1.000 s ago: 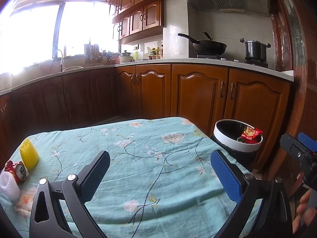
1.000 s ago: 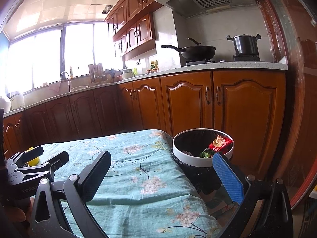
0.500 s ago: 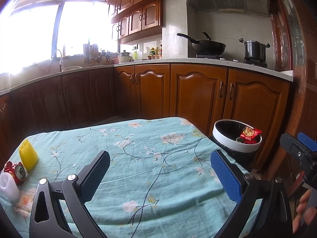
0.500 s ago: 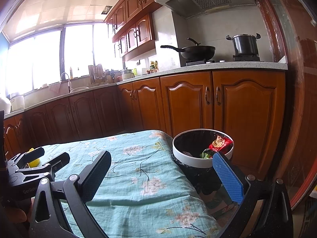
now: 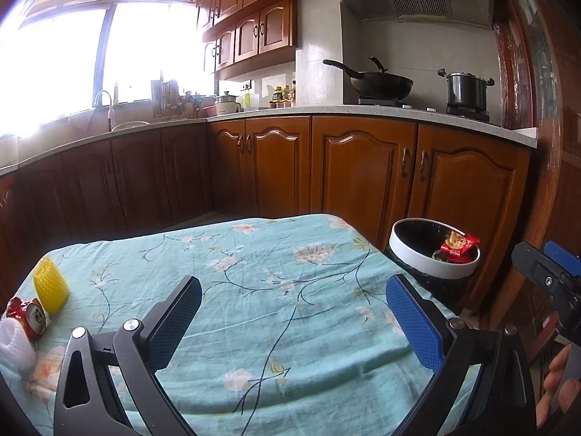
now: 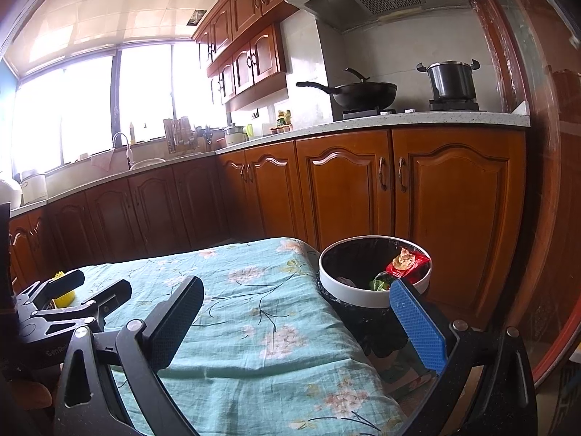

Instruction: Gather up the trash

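Note:
A yellow foam net point(image 5: 51, 287), a crushed red can point(image 5: 32, 318) and a white foam net point(image 5: 12, 341) lie at the left edge of the table with the teal floral cloth point(image 5: 261, 290). A white-rimmed trash bin point(image 5: 434, 254) with a black liner stands beside the table's right end; a red snack wrapper point(image 5: 458, 245) rests on its rim. My left gripper point(image 5: 294, 312) is open and empty over the cloth. My right gripper point(image 6: 297, 316) is open and empty near the bin point(image 6: 376, 276), with the wrapper point(image 6: 406, 261) inside it. The left gripper also shows in the right wrist view point(image 6: 80, 287).
Wooden kitchen cabinets point(image 5: 363, 167) run behind the table, with a wok point(image 5: 374, 81) and a pot point(image 5: 466, 91) on the stove. A sink with a tap point(image 5: 105, 105) is at the back left under bright windows. A wooden door frame point(image 5: 537, 145) stands at the right.
The left wrist view has shifted slightly, so the trash at the left edge sits a little higher in the frame. Both grippers stay open and empty.

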Action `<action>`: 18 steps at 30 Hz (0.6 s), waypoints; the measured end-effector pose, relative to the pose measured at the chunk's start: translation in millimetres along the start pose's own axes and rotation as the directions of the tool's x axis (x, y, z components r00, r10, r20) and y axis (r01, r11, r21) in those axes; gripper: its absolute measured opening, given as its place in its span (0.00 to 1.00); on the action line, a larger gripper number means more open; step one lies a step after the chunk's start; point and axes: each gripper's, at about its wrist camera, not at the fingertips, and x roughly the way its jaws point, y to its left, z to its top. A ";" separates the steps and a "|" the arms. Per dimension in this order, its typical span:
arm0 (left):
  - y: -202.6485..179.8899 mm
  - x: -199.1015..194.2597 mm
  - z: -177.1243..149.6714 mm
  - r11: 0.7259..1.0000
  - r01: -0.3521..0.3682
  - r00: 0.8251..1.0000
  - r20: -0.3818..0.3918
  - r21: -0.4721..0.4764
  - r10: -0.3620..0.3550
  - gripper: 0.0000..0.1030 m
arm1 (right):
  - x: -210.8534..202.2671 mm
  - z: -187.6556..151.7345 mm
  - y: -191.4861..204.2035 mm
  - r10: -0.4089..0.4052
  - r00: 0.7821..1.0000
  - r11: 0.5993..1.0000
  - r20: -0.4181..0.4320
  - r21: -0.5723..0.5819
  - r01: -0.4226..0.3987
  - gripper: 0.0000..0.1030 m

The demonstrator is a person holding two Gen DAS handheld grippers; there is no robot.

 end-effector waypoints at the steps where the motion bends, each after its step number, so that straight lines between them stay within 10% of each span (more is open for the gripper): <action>1: 0.1 0.4 0.2 1.000 0.000 1.000 0.000 0.001 0.000 0.99 | 0.4 0.1 -0.2 0.001 1.000 1.000 0.000 0.001 -0.001 1.00; 18: -0.6 9.4 1.1 1.000 0.008 1.000 -0.012 0.010 -0.008 0.99 | 6.5 0.7 -6.2 0.007 1.000 1.000 -0.009 0.018 -0.007 1.00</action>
